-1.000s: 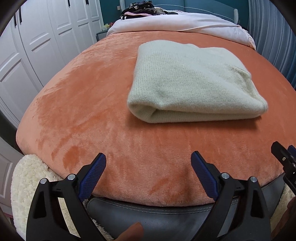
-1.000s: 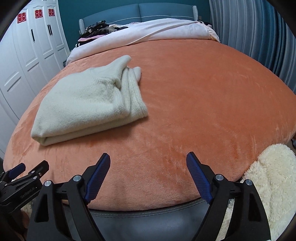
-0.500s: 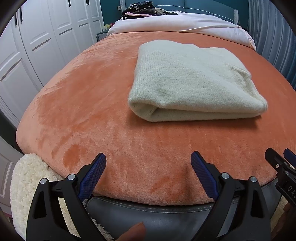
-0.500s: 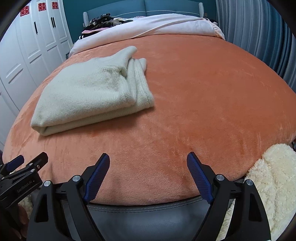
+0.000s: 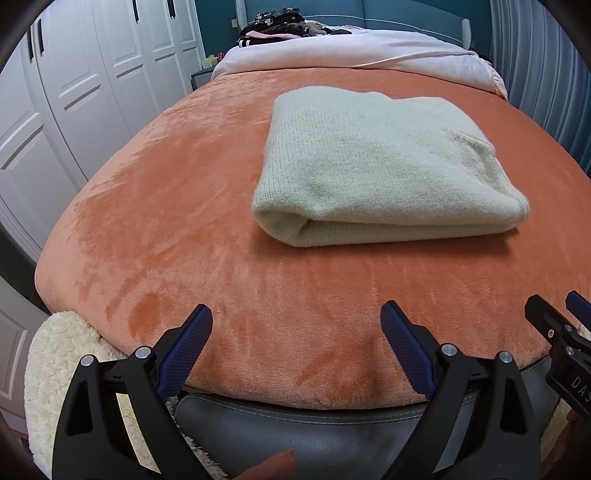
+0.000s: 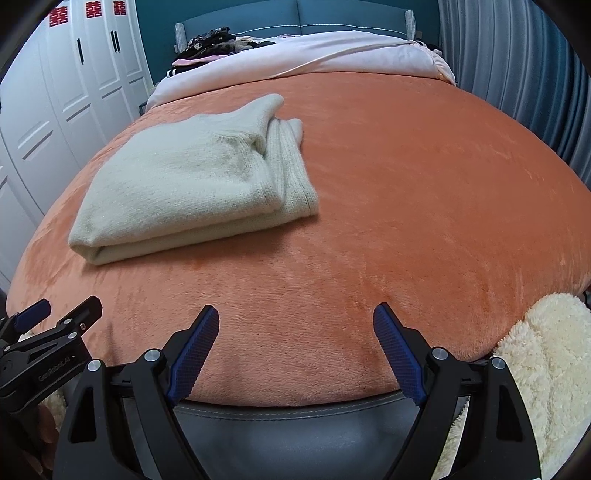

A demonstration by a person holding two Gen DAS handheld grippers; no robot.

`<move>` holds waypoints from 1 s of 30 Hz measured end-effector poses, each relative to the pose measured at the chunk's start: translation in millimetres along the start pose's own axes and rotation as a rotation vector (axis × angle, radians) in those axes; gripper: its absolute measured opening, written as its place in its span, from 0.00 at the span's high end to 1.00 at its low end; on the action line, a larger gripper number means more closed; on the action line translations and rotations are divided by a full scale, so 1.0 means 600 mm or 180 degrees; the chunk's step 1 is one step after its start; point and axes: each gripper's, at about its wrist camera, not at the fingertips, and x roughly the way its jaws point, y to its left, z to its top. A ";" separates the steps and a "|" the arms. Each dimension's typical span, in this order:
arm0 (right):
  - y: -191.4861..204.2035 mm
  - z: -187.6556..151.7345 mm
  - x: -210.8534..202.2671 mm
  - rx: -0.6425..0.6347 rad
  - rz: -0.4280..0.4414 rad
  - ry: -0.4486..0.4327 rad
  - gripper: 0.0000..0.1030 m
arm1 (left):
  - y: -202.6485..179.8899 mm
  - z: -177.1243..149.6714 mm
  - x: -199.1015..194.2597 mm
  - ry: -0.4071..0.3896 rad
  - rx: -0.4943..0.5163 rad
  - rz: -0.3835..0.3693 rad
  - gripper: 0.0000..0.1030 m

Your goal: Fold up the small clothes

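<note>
One cream knitted sweater [image 5: 384, 166] lies folded on the orange blanket [image 5: 177, 206] of the bed, ahead of both pairs of jaws and well apart from them. In the left wrist view it sits ahead and slightly to the right of the left gripper [image 5: 295, 328]; its rolled fold faces the jaws and its far edge is hard to follow against the pale pink bedding [image 5: 332, 51] behind. In the right wrist view the same sweater [image 6: 192, 177] lies ahead and to the left of the right gripper [image 6: 295, 328], with a ribbed part showing at its right side.

Both grippers have their jaws spread wide with nothing between them but blanket below. Each gripper shows only as a cut-off piece at the edge of the other's view: the left gripper [image 6: 55, 325] low on the left, the right gripper [image 5: 561, 325] low on the right.

Beyond the bedding one dark heap of clothes [image 5: 280, 22] rests by the headboard; its pieces cannot be counted. A fluffy cream throw [image 6: 546, 369] shows beside the jaws at the bed's near corner, partly cut off. Below the jaws a dark padded edge [image 6: 295, 435] of the bed runs across. A fingertip [image 5: 273, 467] pokes in at the bottom of the left view.
</note>
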 end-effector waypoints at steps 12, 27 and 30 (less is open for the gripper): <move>0.007 -0.001 -0.001 -0.0024 -0.0009 -0.0008 0.19 | 0.002 0.001 0.002 0.0009 -0.0009 -0.0011 0.17; 0.018 -0.008 -0.003 -0.0060 -0.0020 0.0005 0.19 | -0.001 -0.002 -0.003 -0.0020 0.0021 0.0012 0.17; 0.019 -0.008 -0.003 -0.0060 -0.0021 0.0006 0.19 | -0.004 -0.003 -0.004 -0.0021 0.0045 0.0000 0.17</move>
